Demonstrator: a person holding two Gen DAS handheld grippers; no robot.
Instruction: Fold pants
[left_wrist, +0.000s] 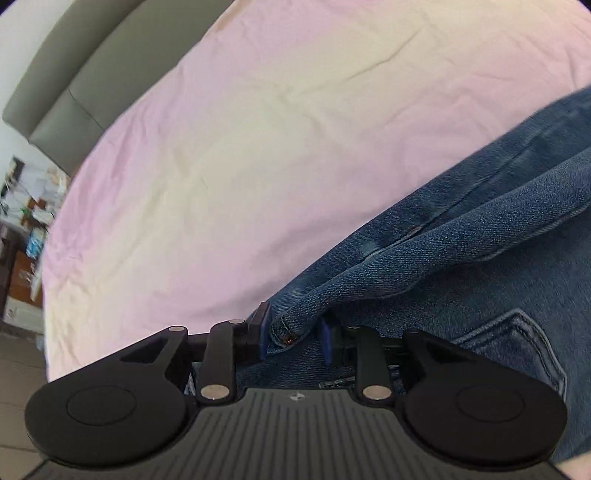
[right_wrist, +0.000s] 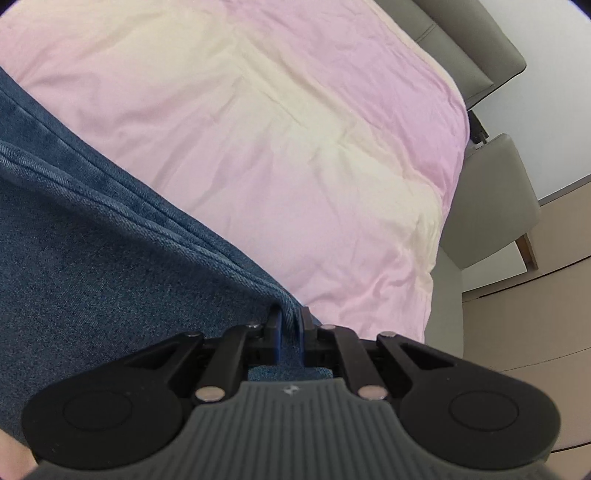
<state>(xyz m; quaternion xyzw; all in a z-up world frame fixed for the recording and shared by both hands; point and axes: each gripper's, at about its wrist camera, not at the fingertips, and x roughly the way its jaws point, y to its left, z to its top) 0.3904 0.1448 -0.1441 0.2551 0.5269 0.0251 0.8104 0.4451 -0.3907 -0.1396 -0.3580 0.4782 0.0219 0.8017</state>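
Note:
Blue denim pants (left_wrist: 461, 258) lie on a pink and cream bedspread (left_wrist: 221, 166). In the left wrist view my left gripper (left_wrist: 293, 332) is shut on a thick folded corner of the pants near the waistband; a back pocket (left_wrist: 517, 343) shows to its right. In the right wrist view the pants (right_wrist: 92, 266) fill the left side, with a long seam running toward my right gripper (right_wrist: 290, 325), which is shut on a thin folded edge of the denim at the leg end. The bedspread (right_wrist: 295, 147) lies beyond.
A grey padded headboard (left_wrist: 74, 85) stands at the far left of the left wrist view, with a cluttered shelf (left_wrist: 26, 221) below it. In the right wrist view the headboard (right_wrist: 472, 48), a grey chair (right_wrist: 491, 206) and beige floor (right_wrist: 535, 314) lie past the bed's right edge.

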